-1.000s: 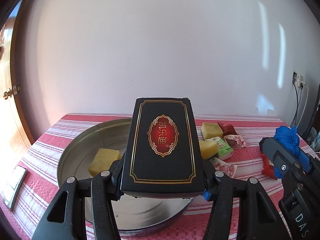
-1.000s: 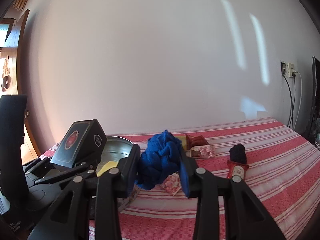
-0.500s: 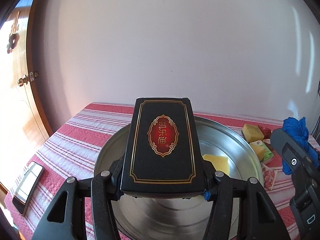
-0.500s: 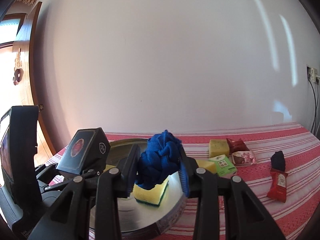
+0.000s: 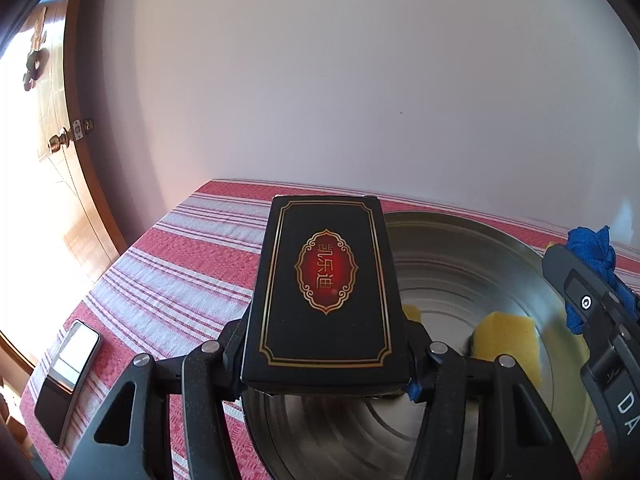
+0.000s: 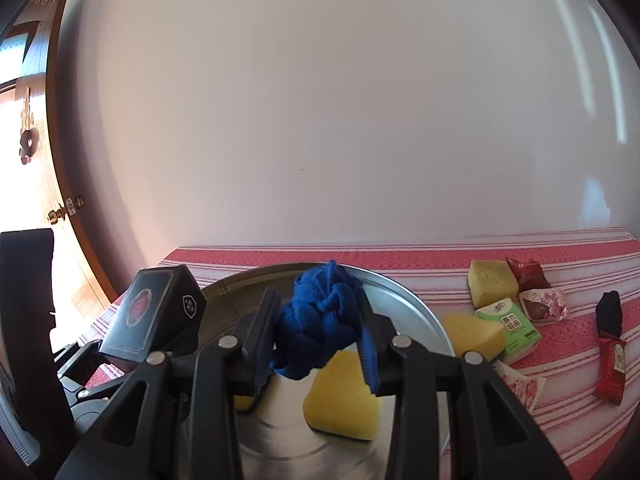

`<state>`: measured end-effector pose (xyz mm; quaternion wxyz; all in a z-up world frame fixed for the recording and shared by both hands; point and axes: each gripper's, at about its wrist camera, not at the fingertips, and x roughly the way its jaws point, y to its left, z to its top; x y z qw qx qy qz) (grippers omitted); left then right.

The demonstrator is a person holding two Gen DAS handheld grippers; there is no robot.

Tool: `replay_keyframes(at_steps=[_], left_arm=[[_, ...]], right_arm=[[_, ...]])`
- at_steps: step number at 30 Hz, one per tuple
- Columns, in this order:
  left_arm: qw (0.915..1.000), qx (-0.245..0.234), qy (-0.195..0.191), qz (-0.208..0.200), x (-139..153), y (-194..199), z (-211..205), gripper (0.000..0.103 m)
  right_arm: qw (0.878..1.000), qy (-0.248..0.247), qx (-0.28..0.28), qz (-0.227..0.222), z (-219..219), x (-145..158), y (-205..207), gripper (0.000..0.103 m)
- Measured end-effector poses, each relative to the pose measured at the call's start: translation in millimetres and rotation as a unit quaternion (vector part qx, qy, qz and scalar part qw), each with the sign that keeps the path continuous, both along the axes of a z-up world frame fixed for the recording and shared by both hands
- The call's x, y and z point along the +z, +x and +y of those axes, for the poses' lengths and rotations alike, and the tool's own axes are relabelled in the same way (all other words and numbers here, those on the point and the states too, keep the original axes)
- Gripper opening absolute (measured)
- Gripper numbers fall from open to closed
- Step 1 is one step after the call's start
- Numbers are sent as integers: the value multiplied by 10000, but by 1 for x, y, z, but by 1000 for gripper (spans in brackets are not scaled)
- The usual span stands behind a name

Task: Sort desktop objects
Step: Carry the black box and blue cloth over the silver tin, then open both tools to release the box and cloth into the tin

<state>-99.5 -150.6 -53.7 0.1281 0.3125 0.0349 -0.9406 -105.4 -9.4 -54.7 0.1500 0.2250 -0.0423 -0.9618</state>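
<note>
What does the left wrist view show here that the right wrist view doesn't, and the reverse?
Only the left wrist view shows the phone lying on the striped tablecloth.

Only the right wrist view shows the items beyond the metal pan: two yellow sponges, a green carton, snack packets and a dark blue cloth.

Both show the metal pan with a yellow sponge in it, the left gripper holding the black box, and the right gripper holding the blue cloth.
</note>
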Motion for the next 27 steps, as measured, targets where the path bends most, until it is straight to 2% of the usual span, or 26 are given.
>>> replay_keyframes(at_steps=[4,6,8,11,13,16,20,22,27], left_arm=[[9999,62,37,-156,-4,-5,-4,60],[9998,75,148,-99,-2,-4,-5,65],[9998,29,180,-81,-2,-4,-5,68],[9998,149,23,132,-1,-1,-4,74],[9992,254,-55,315,2,4,-4,84],[9989,239,-104,398,2,4,-6,85],[9983,265,-133,510,2,11,-5,85],[9978,294,-133,579,3,15,-4,85],[9958,383,-217,803,1,16,-9,85]], right_arm=[[9999,7,103,-89,-2,-5,-6,38],[9999,-92,103,39,2,-4,-4,39],[9996,-176,65,196,5,-3,1,61],[9985,-273,-25,474,12,-3,7,73],[9979,-284,-133,569,16,-5,10,75],[9971,-413,-252,594,23,-5,14,77],[9930,-557,-521,906,32,0,23,94],[9909,-536,-613,1076,33,2,29,98],[9887,-253,-713,1298,27,4,34,100]])
